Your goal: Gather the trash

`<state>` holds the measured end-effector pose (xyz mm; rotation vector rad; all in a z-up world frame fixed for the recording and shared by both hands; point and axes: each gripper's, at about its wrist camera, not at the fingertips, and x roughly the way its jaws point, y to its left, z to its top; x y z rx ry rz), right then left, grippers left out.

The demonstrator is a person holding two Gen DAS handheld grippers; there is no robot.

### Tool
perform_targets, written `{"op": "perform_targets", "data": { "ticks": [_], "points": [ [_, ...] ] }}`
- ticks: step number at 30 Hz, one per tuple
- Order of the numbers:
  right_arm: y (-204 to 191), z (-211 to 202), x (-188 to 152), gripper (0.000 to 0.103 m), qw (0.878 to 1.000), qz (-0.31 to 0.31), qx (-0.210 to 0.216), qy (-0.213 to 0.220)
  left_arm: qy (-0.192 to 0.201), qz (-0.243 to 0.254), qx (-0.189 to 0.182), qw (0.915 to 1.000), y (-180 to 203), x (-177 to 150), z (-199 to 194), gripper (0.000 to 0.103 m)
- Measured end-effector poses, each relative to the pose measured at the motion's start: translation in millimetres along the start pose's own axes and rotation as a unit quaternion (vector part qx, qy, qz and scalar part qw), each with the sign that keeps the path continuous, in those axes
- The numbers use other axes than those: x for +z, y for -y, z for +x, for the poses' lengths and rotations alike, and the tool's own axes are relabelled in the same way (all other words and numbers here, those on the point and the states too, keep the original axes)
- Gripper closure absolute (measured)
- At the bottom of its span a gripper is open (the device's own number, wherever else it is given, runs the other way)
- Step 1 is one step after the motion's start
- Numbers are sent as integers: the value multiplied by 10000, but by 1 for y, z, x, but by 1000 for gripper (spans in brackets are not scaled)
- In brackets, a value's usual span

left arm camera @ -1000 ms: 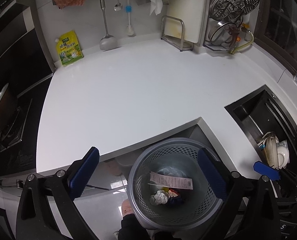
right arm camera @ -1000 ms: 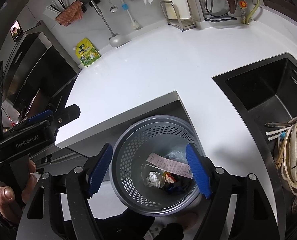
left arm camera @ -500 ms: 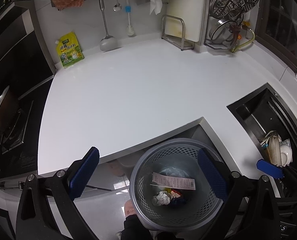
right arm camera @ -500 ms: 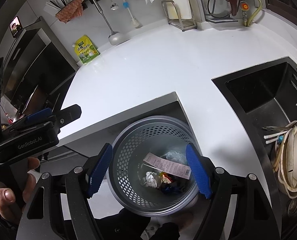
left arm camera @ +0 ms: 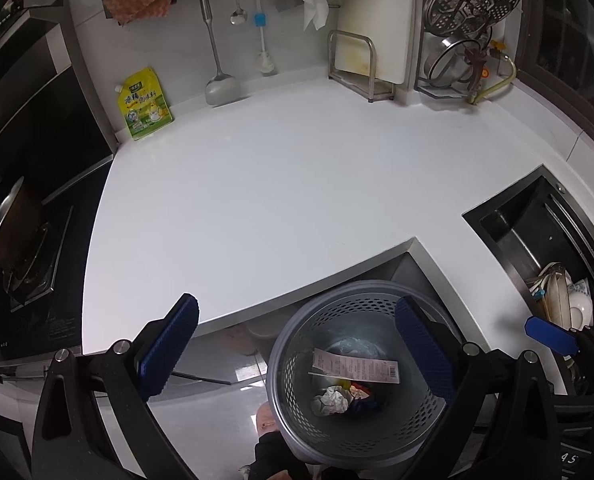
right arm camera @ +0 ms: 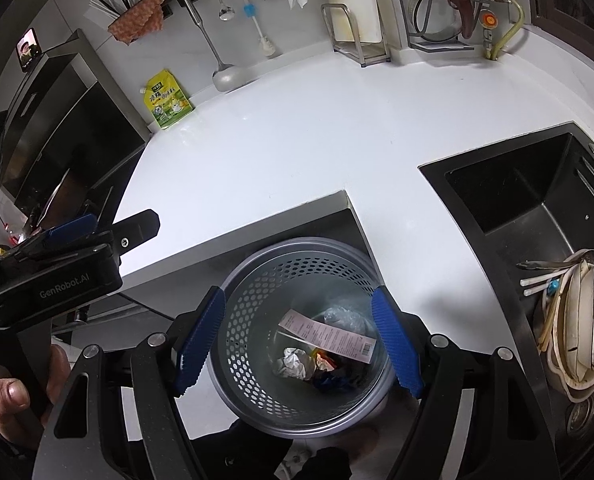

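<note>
Both our grippers, left (left arm camera: 297, 354) and right (right arm camera: 299, 342), hang spread wide and empty above the perforated grey wastebasket (left arm camera: 293, 364) holding a receipt (left arm camera: 355, 366) and crumpled paper (left arm camera: 331, 400), unchanged since a second ago.

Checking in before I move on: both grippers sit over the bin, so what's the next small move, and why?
Probably lift both away and stop. The left gripper and right gripper are open and hold nothing, the receipt and crumpled paper lie in the bin, and the white counter shows no loose trash.
</note>
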<state>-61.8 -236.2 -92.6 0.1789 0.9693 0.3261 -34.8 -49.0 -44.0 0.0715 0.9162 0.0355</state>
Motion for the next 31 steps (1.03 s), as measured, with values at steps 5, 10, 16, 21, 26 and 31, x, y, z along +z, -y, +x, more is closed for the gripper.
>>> {"op": "perform_targets", "data": {
  "ticks": [5, 10, 16, 21, 26, 31],
  "points": [
    [-2, -1, 1, 30, 10000, -34, -84, 22, -28, -26, 12, 10000, -1, -1, 1, 6],
    [-5, -1, 2, 30, 9999, -75, -151, 17, -75, -84, 6, 9999, -4, -2, 2, 6],
    [-7, -1, 2, 30, 9997, -90, -220, 25, -126, -124, -14, 9998, -8, -5, 3, 6],
    [-8, 0, 3, 30, 9996, -111, -244, 1, -52, -147, -31, 9999, -9, -6, 0, 6],
    [-9, 0, 3, 30, 9995, -126, -302, 17, -102, -162, 18, 9998, -10, -5, 1, 6],
    [-8, -1, 4, 30, 9994, -102, -322, 31, -115, -159, 13, 9998, -9, -5, 1, 6]
  ]
}}
